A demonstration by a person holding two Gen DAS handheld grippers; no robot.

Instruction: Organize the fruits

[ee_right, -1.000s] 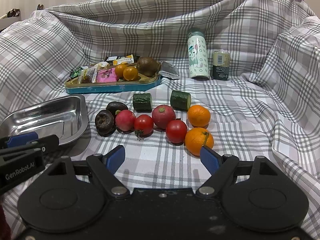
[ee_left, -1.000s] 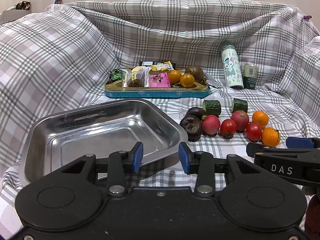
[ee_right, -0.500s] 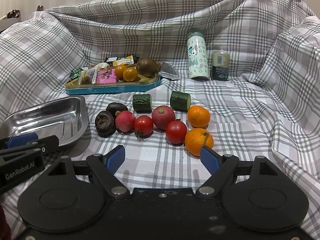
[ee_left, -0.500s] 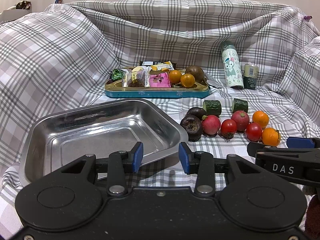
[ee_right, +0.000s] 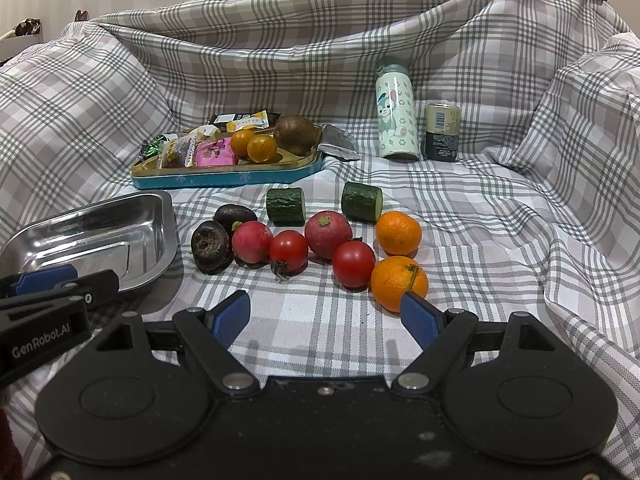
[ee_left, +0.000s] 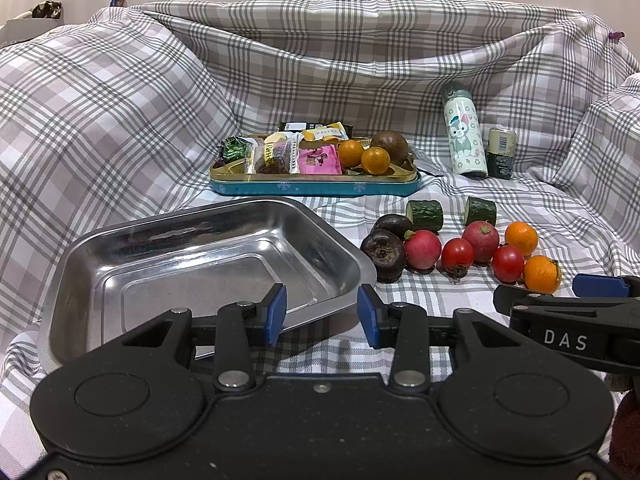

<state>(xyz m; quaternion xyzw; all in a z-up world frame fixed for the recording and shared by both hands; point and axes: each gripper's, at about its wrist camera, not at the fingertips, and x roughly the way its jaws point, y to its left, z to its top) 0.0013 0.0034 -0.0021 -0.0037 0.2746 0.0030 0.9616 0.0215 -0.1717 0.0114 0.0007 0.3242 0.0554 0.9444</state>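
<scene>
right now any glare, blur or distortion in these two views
Left wrist: steel tray throws bright reflections, sharp focus, fisheye bends the edges and darkens the corners. Right wrist: even soft light, fruit sharp, faint shadow under the near orange, same edge warping.

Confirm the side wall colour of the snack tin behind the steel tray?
Teal with white snowflakes, gold rim: shallow rectangular snack tin. Clearest in the left wrist view.

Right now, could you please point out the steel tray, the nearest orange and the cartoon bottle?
steel tray [ee_left: 352, 258]: left wrist view, right rim.
nearest orange [ee_right: 394, 282]: right wrist view, front skin.
cartoon bottle [ee_right: 396, 120]: right wrist view, printed body.
</scene>
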